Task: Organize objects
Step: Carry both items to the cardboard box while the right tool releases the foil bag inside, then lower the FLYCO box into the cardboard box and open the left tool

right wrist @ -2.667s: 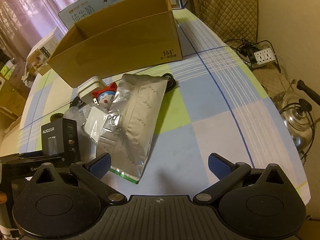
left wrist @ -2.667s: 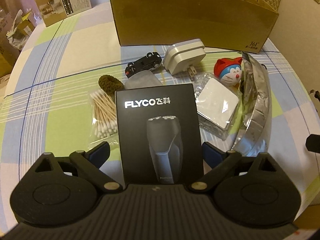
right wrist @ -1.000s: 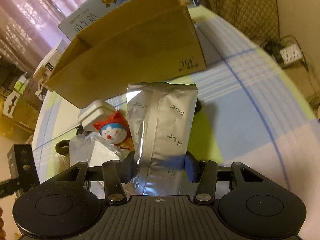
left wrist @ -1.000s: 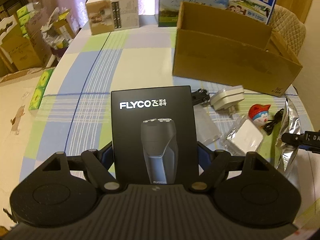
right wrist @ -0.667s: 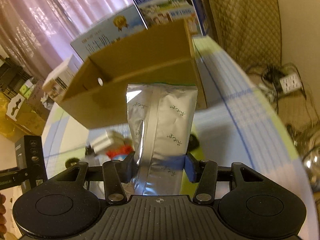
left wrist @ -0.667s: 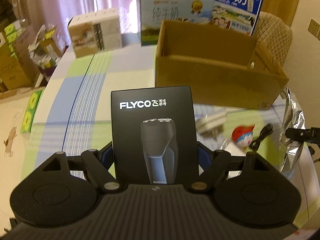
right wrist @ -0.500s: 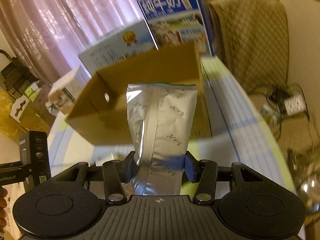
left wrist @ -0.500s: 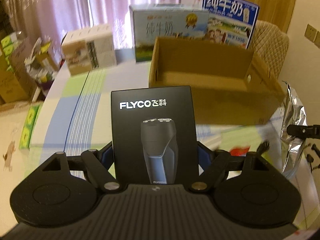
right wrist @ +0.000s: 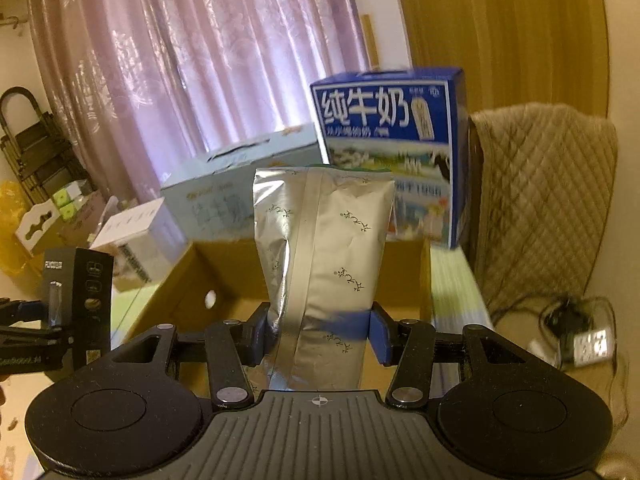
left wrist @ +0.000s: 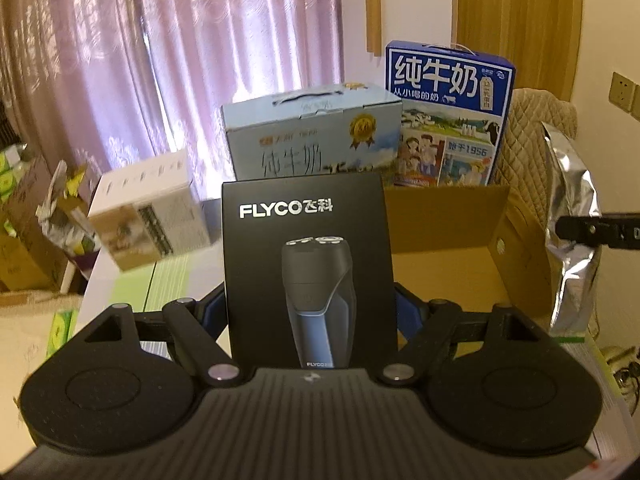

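Jaws of the left gripper (left wrist: 310, 312) clamp the lower sides of an upright black FLYCO shaver box (left wrist: 306, 268); jaws of the right gripper (right wrist: 319, 334) pinch a standing silver foil pouch (right wrist: 324, 264) near its base. Beyond both sets of jaws sits the open cardboard box (right wrist: 224, 280) on the table (left wrist: 160, 280), with a blue milk carton (right wrist: 390, 128) behind it.

Checked tablecloth (left wrist: 168, 280) carries cardboard box (left wrist: 440, 220), milk cartons (left wrist: 312, 136), white box (left wrist: 148, 216).
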`<state>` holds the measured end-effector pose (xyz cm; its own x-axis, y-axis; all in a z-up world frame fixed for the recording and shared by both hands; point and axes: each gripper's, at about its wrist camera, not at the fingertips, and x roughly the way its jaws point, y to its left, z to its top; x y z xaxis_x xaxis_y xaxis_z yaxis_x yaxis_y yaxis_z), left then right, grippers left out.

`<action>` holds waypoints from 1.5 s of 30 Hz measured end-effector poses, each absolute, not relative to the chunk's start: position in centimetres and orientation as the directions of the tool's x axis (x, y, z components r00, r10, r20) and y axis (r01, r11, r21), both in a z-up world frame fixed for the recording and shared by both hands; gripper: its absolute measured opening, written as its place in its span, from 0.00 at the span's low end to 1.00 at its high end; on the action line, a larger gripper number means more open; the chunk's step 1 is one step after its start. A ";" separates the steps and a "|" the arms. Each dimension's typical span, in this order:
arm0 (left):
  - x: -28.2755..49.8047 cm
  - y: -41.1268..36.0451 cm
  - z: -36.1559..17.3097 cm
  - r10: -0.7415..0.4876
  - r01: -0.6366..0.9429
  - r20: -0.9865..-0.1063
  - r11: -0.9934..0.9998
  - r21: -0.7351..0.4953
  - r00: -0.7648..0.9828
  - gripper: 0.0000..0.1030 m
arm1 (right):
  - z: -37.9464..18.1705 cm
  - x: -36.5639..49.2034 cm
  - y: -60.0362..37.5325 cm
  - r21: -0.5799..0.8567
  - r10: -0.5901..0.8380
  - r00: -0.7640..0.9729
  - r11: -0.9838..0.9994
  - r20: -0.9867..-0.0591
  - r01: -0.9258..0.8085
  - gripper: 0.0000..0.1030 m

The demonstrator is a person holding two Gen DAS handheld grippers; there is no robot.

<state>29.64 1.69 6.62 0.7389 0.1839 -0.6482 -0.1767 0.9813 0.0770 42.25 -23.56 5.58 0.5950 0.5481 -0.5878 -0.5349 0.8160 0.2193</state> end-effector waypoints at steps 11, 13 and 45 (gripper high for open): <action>36.2 1.3 5.1 0.215 -0.176 -0.667 0.976 0.127 0.713 0.76 | 1.8 47.7 -20.4 0.080 0.445 0.595 0.839 -0.669 -0.538 0.45; 36.9 1.2 4.5 0.215 -0.174 -0.677 0.976 0.129 0.704 0.76 | 0.4 48.1 -20.1 0.061 0.421 0.582 0.842 -0.696 -0.536 0.45; 42.4 0.6 -1.6 0.216 -0.084 -0.813 0.975 0.203 0.540 0.77 | -2.8 50.3 -19.2 0.019 0.341 0.447 0.812 -0.827 -0.583 0.70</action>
<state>42.40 0.64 -1.57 0.5403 0.2161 -0.8132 -0.0839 0.9755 0.2035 50.30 -19.21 -2.84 0.4474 0.3406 -0.8270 -0.5829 0.8123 0.0192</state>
